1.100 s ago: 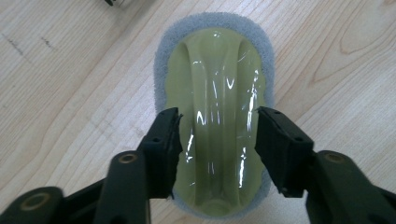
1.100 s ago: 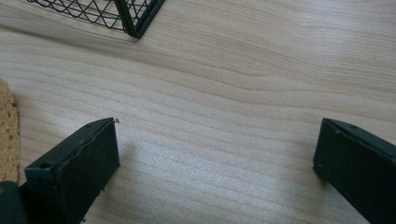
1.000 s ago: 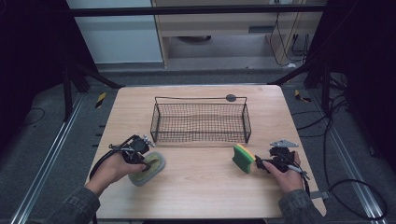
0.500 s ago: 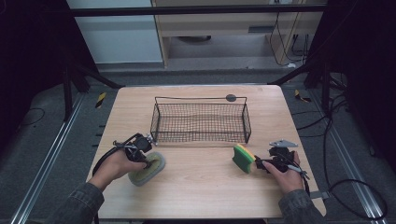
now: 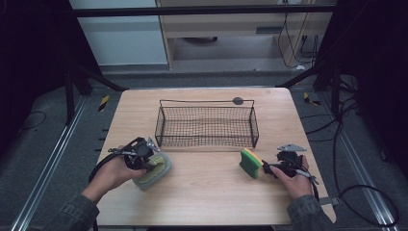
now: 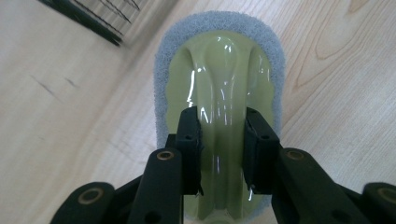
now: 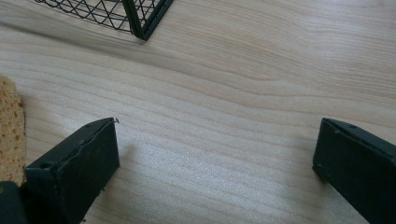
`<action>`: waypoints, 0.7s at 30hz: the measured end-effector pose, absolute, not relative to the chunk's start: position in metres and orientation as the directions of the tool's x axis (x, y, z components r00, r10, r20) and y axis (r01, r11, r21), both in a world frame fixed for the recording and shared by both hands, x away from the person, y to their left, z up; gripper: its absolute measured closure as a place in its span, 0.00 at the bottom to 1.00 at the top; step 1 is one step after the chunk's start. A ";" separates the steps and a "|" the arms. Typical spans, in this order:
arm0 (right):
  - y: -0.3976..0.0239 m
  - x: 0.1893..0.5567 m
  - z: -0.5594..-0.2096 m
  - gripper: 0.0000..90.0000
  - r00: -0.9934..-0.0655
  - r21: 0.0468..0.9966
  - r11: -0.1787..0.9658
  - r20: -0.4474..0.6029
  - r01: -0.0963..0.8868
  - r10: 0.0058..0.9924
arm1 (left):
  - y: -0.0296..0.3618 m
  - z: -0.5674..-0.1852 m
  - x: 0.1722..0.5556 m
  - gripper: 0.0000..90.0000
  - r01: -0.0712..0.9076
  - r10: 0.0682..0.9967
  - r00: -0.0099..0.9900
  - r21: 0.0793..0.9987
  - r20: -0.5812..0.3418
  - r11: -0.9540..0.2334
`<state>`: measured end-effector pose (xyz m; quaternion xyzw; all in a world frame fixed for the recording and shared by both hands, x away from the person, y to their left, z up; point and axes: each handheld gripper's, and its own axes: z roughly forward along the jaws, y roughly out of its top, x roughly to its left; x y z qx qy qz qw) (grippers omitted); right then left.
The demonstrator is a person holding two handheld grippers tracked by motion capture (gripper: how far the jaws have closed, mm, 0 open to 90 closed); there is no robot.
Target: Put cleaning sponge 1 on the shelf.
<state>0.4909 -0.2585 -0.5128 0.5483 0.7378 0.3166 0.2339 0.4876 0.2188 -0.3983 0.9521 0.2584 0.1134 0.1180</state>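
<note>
The left gripper [image 6: 223,140] has just been closing and now pinches the raised handle ridge of the scrubber pad [image 6: 219,74], an oval green-topped pad with a grey fringe. In the high view the scrubber pad [image 5: 153,169] sits at the table's [image 5: 207,202] front left, its long axis slanting from near left toward the wire basket [image 5: 207,126], far end tilted up. The right gripper [image 7: 215,163] rests with jaws spread wide over bare wood, beside the yellow-green sponge [image 5: 250,162]. Open tabletop lies between the two hands and along the front edge
</note>
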 end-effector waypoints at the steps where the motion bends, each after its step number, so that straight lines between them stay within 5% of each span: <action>1: -0.259 0.491 -0.513 0.01 -0.289 0.724 0.198 0.002 0.661 0.957 | 0.219 -0.398 0.488 0.79 0.465 0.519 0.841 0.283 0.155 -0.839; 21: -0.258 0.491 -0.513 0.01 -0.304 0.725 0.215 -0.007 0.655 0.952 | 0.198 -0.328 0.496 0.79 0.211 0.313 0.886 0.306 0.341 -0.929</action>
